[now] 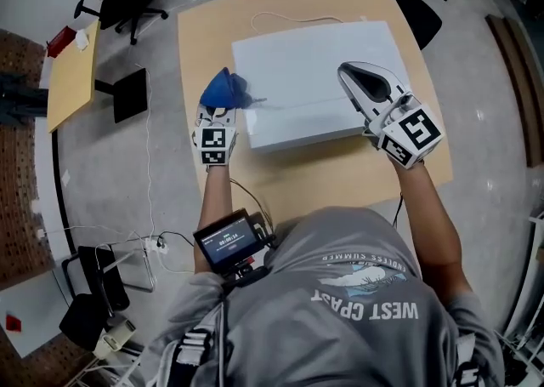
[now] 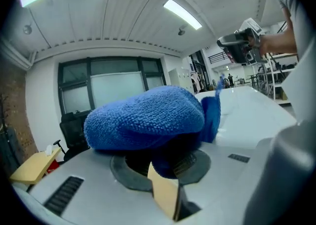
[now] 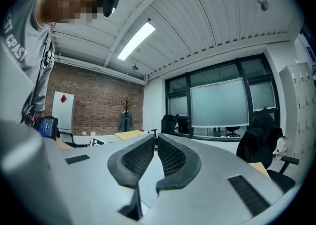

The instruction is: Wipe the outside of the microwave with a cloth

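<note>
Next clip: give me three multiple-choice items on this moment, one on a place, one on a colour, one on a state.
1. Where does the microwave stand?
A. on the floor
B. on the wooden table
C. on a chair

2. What colour is the cloth?
A. blue
B. red
C. yellow

3. How does the right gripper stand?
A. fingers shut on the cloth
B. fingers wide apart
C. fingers shut, empty

Key:
1 B, the head view shows the table all round its base.
2 A, it is blue in the head view and the left gripper view.
3 C, the right gripper view shows the fingers together with nothing between them.
</note>
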